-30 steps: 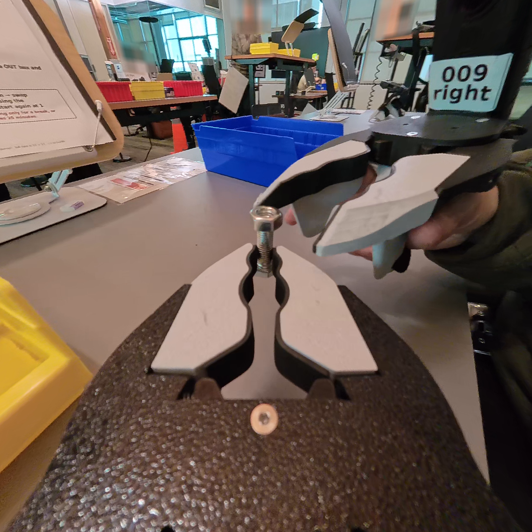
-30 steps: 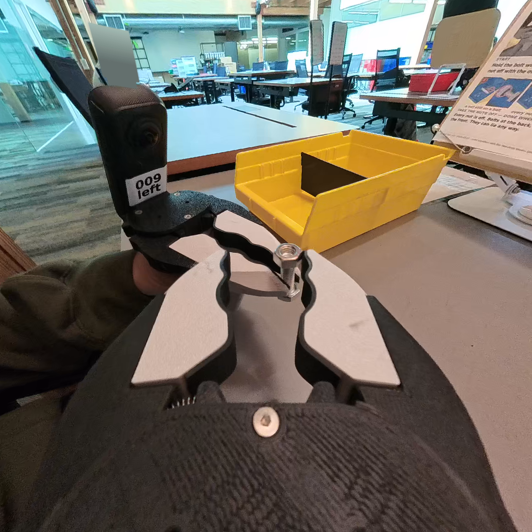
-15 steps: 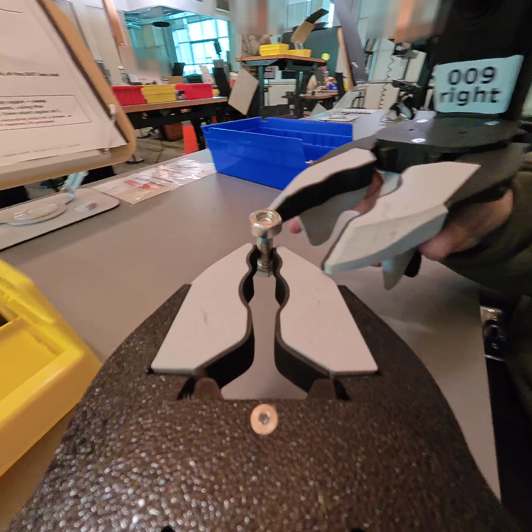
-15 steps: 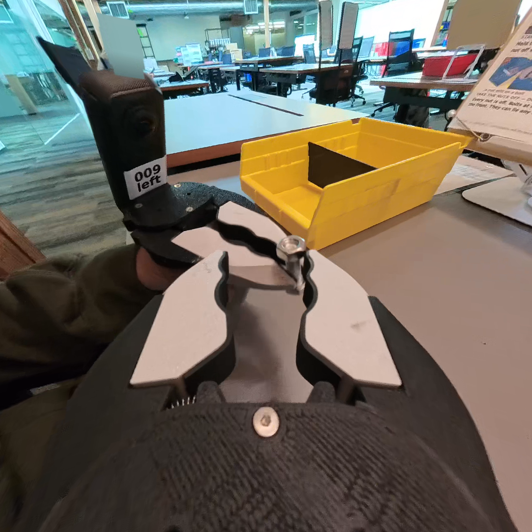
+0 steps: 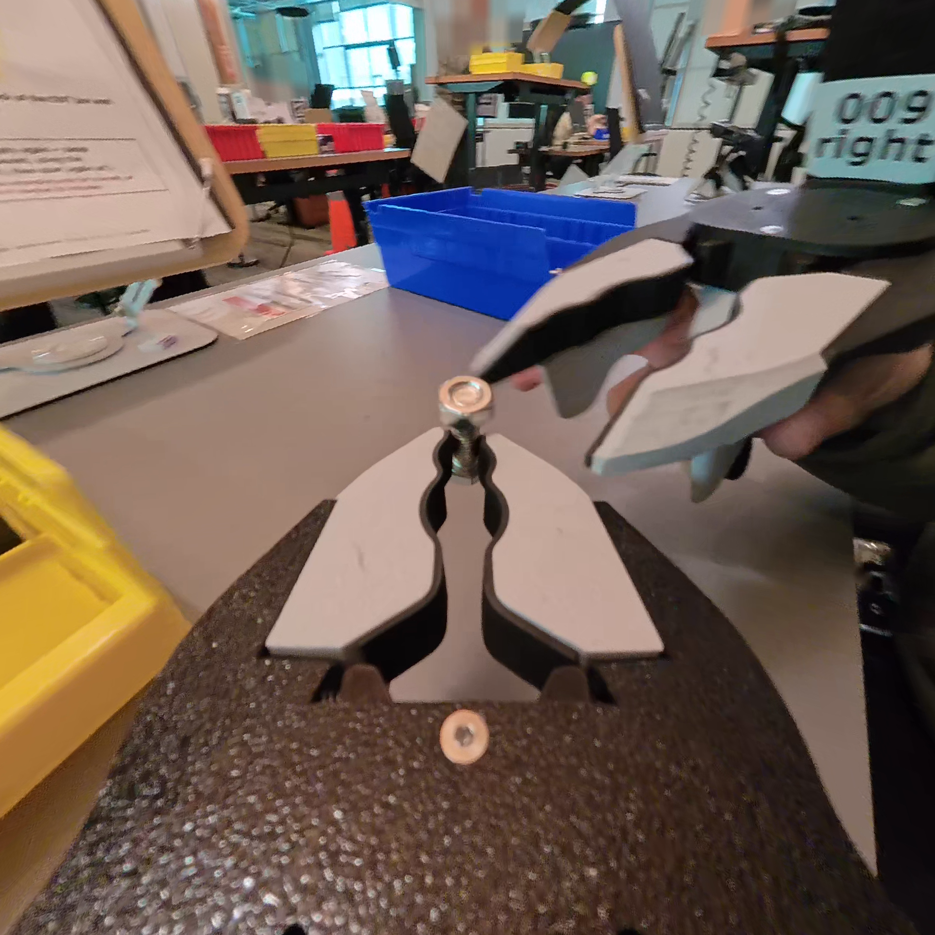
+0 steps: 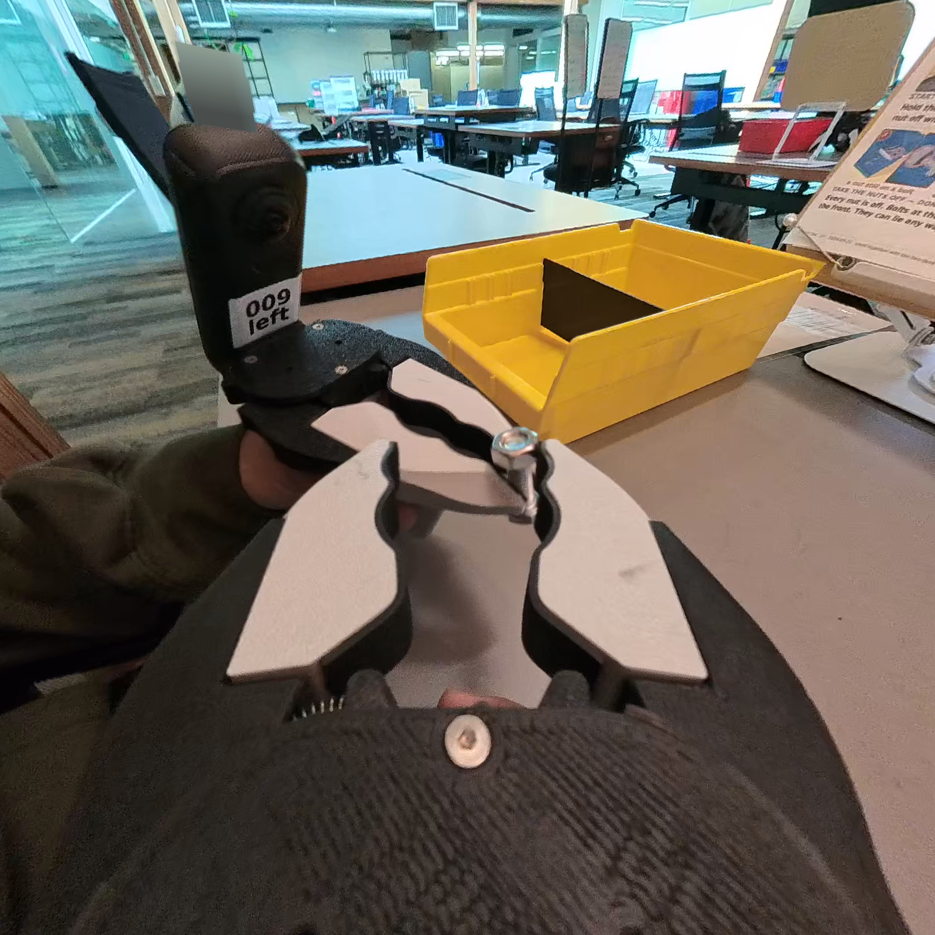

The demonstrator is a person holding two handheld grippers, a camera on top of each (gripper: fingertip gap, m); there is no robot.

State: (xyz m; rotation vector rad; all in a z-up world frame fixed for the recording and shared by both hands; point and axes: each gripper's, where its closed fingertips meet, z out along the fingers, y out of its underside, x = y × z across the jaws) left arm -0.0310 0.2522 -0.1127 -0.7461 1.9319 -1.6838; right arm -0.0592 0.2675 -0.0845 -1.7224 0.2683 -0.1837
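— What is the left gripper (image 5: 464, 455) doing?
— Its fingers are pinching together at the tips, level and pointing forward.
— And the right gripper (image 6: 468, 458)?
— It is gaping wide, crossing the left's tips, one fingertip (image 5: 488, 367) nearly touching them.

The bolt (image 5: 463, 452)'s lower end is hidden between the left tongs (image 5: 464, 458).
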